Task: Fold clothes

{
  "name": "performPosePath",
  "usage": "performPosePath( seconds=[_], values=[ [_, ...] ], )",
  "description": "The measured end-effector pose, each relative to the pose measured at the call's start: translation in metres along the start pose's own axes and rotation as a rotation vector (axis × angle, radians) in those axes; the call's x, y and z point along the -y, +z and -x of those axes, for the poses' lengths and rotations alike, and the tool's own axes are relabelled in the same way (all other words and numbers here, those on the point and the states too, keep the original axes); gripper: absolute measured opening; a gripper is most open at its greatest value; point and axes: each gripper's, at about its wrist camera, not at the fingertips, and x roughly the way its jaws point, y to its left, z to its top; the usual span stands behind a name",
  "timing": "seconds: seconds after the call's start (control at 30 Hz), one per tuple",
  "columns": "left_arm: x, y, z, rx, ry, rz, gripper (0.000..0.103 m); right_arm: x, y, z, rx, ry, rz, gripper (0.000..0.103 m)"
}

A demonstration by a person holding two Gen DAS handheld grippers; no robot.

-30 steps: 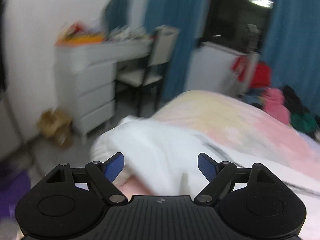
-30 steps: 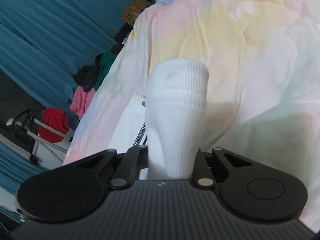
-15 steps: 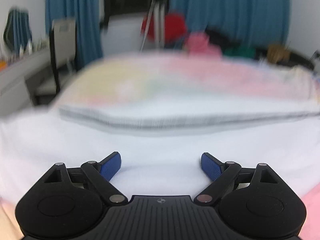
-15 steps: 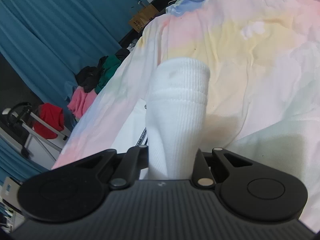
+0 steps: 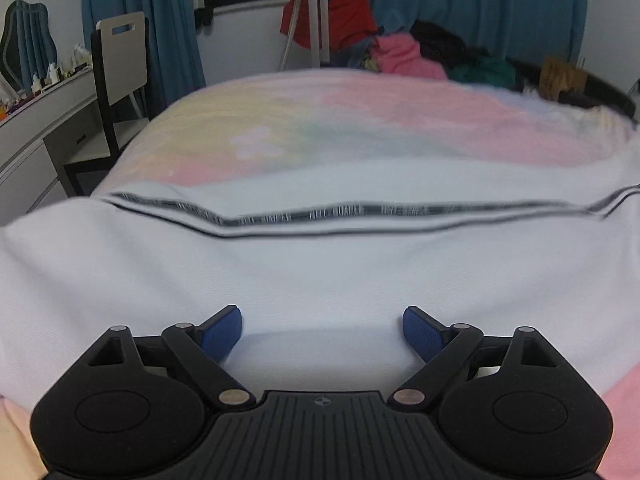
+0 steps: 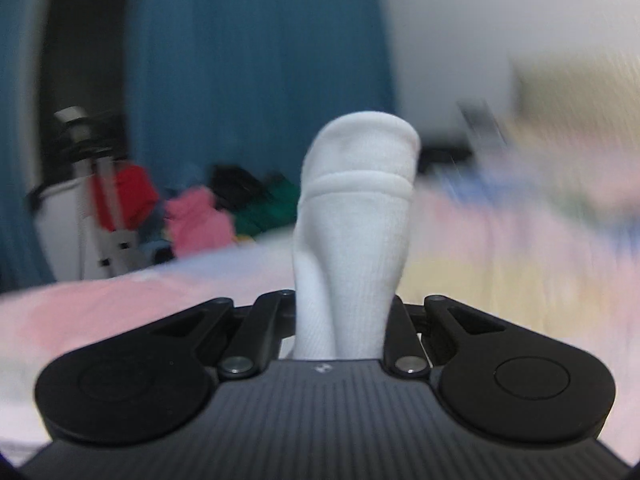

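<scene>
Right gripper (image 6: 344,320) swung up, clamping one white cuff (image 6: 356,216); left gripper (image 5: 322,330) spread.

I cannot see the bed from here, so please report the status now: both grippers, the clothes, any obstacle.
Left gripper open, low over white garment. Right gripper shut on white cuff. Nothing in the way on bed.

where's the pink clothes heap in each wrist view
Left wrist: pink clothes heap is upper right of centre, beyond the bed.
Right wrist: pink clothes heap is at left-centre, blurred.
Shared landmark: the red garment just left of it.
</scene>
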Motion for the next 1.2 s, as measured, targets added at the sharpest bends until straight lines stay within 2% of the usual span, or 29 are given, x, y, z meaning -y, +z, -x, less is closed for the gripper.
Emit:
performPosePath(
  seconds=[0.1, 0.23, 0.33, 0.43, 0.5, 0.53, 0.73, 0.8, 0.87, 0.97, 1.03, 1.07, 1.17, 1.2],
  values=[
    [-0.013, 0.008, 0.009, 0.035, 0.002, 0.048, 0.089, -0.057, 0.001, 0.037, 0.132, 0.115, 0.16, 0.014],
    [-0.026, 0.014, 0.021, 0.066, 0.005, 0.108, 0.089, -0.129, -0.023, 0.083, 0.195, 0.304, 0.321, 0.014],
    [-0.033, 0.014, 0.028, 0.077, 0.012, 0.143, 0.089, -0.176, -0.063, 0.107, 0.164, 0.459, 0.486, 0.014],
    [-0.035, 0.014, 0.031, 0.076, 0.011, 0.152, 0.089, -0.209, -0.115, 0.118, 0.06, 0.599, 0.681, 0.014],
    [-0.034, 0.014, 0.032, 0.073, 0.013, 0.151, 0.089, -0.221, -0.145, 0.119, -0.008, 0.639, 0.792, 0.014],
    [-0.033, 0.014, 0.032, 0.074, 0.015, 0.149, 0.089, -0.222, -0.153, 0.12, -0.002, 0.628, 0.819, 0.014],
    [-0.031, 0.019, 0.036, 0.109, 0.001, 0.152, 0.089, -0.214, -0.125, 0.116, -0.038, 0.616, 0.693, 0.015],
    [-0.033, 0.021, 0.039, 0.131, -0.012, 0.175, 0.089, -0.218, -0.117, 0.122, -0.05, 0.657, 0.648, 0.015],
    [-0.036, 0.021, 0.042, 0.15, -0.026, 0.202, 0.09, -0.23, -0.121, 0.129, -0.066, 0.717, 0.665, 0.015],
    [-0.041, 0.02, 0.041, 0.156, -0.051, 0.241, 0.09, -0.238, -0.135, 0.127, -0.065, 0.724, 0.727, 0.017],
    [-0.041, 0.019, 0.04, 0.152, -0.065, 0.255, 0.09, -0.239, -0.132, 0.125, -0.082, 0.747, 0.705, 0.019],
    [-0.041, 0.019, 0.041, 0.153, -0.072, 0.26, 0.09, -0.238, -0.129, 0.123, -0.097, 0.762, 0.69, 0.026],
    [-0.039, 0.019, 0.044, 0.169, -0.098, 0.263, 0.09, -0.226, -0.108, 0.126, -0.208, 0.851, 0.607, 0.061],
    [-0.038, 0.019, 0.046, 0.175, -0.108, 0.262, 0.09, -0.218, -0.1, 0.131, -0.245, 0.878, 0.573, 0.066]
  ],
)
